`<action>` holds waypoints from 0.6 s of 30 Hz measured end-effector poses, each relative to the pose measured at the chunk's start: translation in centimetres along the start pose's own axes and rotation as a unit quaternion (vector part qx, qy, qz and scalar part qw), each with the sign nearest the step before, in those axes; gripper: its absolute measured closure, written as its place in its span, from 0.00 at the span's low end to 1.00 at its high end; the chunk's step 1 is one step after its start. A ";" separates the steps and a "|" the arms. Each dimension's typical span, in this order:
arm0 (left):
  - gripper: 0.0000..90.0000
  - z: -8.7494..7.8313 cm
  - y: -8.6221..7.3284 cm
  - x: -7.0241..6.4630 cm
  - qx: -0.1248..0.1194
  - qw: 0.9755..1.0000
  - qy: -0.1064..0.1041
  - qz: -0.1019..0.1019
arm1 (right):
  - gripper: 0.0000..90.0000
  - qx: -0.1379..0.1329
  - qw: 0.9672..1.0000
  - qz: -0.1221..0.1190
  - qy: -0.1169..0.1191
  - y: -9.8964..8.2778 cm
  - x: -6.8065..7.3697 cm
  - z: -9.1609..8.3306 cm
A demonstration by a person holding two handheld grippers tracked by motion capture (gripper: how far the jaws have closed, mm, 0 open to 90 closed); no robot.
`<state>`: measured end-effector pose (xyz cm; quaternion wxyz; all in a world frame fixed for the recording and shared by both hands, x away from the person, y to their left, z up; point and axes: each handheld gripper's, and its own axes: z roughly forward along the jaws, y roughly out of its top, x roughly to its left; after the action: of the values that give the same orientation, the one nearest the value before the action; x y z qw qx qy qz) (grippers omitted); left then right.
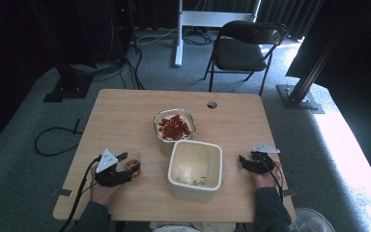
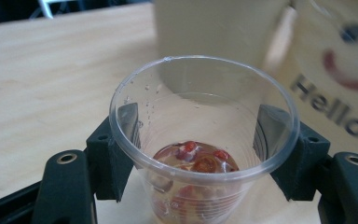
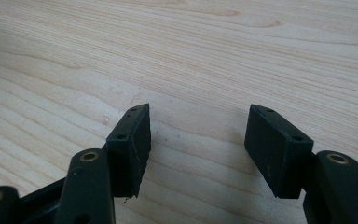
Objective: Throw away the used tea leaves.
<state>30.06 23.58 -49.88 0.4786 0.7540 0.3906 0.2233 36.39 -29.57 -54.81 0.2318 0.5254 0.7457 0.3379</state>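
A: Room's dark, grey carpet, black folding chair (image 1: pixel 245 47) far behind the wooden table (image 1: pixel 125 111). Any text?

B: Yep, the cream square container (image 1: pixel 195 169) at near-centre of the table has "Hello" in dark letters plus a red smile and a dot eye, seen blurred in the left gripper view (image 2: pixel 328 107).

A: Cup?

B: Clear plastic cup (image 2: pixel 200 154), near-left of the table, just left of the container. Bit of liquid w/ red pieces in the bottom. Left gripper (image 2: pixel 198 140) has it clamped, a pad pressed on each side of the wall.

A: Other stuff?

B: Small bowl (image 1: pixel 174 125) of red pieces, just beyond the container, touching or nearly so. Cable (image 1: pixel 53 142) on the carpet to the left.

A: Right side?

B: Right gripper (image 3: pixel 198 140) rests near-right, right of the container, jaws spread apart w/ bare wood between them, gripping nothing.

A: Anything blocking the cup?

B: The container's wall stands close behind it.
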 end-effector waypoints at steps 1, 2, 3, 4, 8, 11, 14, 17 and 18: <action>0.36 0.0 0.3 0.4 -0.004 1.000 0.008 0.000 | 0.44 0.000 1.000 0.000 0.000 0.0 0.0 0.0; 0.37 0.0 0.7 0.9 -0.008 1.000 0.014 -0.003 | 0.44 0.000 1.000 0.000 0.000 0.0 0.0 0.0; 0.37 0.0 0.7 0.9 -0.008 1.000 0.014 -0.003 | 0.44 0.000 1.000 0.000 0.000 0.0 0.0 0.0; 0.37 0.1 1.1 1.3 -0.012 1.000 0.022 -0.004 | 0.44 0.000 1.000 0.000 0.000 0.0 0.0 0.0; 0.38 0.3 2.1 1.9 -0.021 0.999 0.024 0.009 | 0.44 -0.001 1.000 0.000 0.001 0.0 0.0 0.0; 0.38 1.2 3.3 3.2 -0.020 0.999 0.035 0.009 | 0.44 -0.001 1.000 0.000 0.001 0.0 0.0 0.0; 0.38 1.6 3.8 3.3 -0.016 0.999 0.040 0.015 | 0.44 -0.001 1.000 0.000 0.001 0.0 0.0 0.0; 0.38 1.9 4.3 3.6 -0.020 0.999 0.040 0.018 | 0.44 -0.001 1.000 -0.001 0.001 0.0 0.0 0.0; 0.38 2.1 4.6 3.8 -0.023 0.999 0.039 0.017 | 0.44 -0.001 1.000 0.000 0.001 0.0 0.0 0.0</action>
<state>35.54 24.45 -46.85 0.4766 0.7401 0.3906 0.2694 36.37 -29.58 -54.84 0.2317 0.5245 0.7459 0.3389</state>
